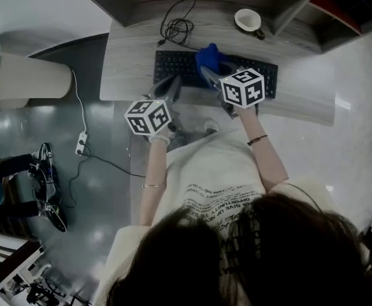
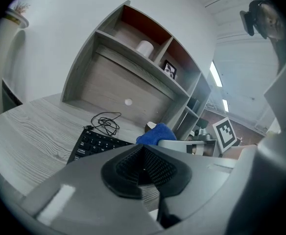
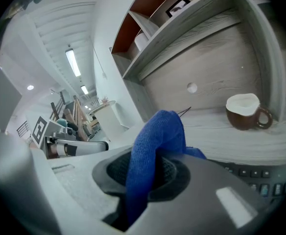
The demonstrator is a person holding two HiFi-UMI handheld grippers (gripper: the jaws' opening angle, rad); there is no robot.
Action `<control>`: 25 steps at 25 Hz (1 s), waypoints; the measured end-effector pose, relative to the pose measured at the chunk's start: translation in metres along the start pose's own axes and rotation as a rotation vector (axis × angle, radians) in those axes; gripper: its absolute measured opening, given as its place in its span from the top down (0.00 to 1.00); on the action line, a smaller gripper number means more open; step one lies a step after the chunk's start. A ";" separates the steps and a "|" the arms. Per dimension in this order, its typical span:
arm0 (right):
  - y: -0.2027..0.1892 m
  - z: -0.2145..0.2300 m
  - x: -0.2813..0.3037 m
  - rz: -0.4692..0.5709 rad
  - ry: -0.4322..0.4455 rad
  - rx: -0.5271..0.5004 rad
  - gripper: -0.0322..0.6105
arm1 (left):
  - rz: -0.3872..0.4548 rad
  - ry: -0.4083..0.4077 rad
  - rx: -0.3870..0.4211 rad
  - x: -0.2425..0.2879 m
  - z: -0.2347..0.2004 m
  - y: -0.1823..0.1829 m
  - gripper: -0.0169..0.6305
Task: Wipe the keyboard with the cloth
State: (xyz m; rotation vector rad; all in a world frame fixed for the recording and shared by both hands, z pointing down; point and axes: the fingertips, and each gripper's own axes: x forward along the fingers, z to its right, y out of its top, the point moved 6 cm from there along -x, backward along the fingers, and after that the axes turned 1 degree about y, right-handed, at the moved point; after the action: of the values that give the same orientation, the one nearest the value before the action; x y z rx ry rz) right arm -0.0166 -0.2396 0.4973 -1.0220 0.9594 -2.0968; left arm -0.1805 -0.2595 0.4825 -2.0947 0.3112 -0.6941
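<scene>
A black keyboard (image 1: pixel 262 75) lies on the grey wooden desk (image 1: pixel 132 56). My right gripper (image 1: pixel 210 75) is shut on a blue cloth (image 1: pixel 208 57), which rests on the middle of the keyboard. In the right gripper view the cloth (image 3: pixel 155 146) bunches up between the shut jaws of the right gripper (image 3: pixel 148 173). My left gripper (image 1: pixel 167 89) hovers by the keyboard's front left corner. In the left gripper view this gripper (image 2: pixel 143 168) has its jaws shut with nothing between them, and the keyboard (image 2: pixel 91 143) and cloth (image 2: pixel 157 133) lie beyond it.
A brown mug (image 1: pixel 248 21) with a white inside stands behind the keyboard at the right. A coiled black cable (image 1: pixel 176 27) lies behind the keyboard's left end. Shelves (image 2: pixel 148 48) rise at the back of the desk. A white cylinder (image 1: pixel 30 78) stands on the floor at the left.
</scene>
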 end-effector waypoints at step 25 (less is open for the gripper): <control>0.005 -0.031 0.047 0.058 -0.159 0.074 0.86 | -0.066 -0.136 0.026 -0.019 -0.066 0.024 0.98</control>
State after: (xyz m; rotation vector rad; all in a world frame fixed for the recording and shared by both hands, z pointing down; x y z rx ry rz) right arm -0.0659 -0.2669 0.4980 -1.0922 0.8177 -1.9566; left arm -0.2337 -0.3094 0.4857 -2.1227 0.1573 -0.5876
